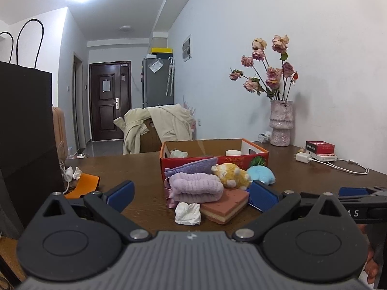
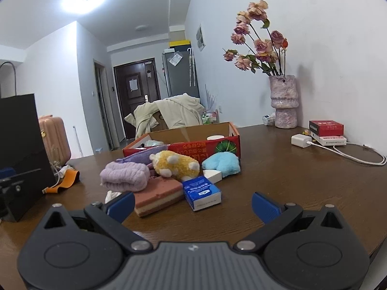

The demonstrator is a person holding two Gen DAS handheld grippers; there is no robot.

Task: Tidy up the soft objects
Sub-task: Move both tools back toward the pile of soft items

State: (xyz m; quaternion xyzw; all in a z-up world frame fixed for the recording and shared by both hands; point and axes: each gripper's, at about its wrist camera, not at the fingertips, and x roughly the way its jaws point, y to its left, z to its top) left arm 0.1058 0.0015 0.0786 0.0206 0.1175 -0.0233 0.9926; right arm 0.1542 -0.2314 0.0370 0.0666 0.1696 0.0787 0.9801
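Left gripper (image 1: 191,194) wide before ribbed towel (image 1: 196,187)

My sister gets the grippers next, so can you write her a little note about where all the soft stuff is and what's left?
Left gripper: open, empty, low over the table, facing the pile.
Right gripper: open, empty, just short of the blue tissue pack.
Pile in front of the cardboard box: lilac towel on the pink sponge, yellow plush, light blue plush, purple cloth, crumpled tissue.
Done: a couple of things sit in the box; I cannot tell what.
Left: the whole pile, probably into the box.
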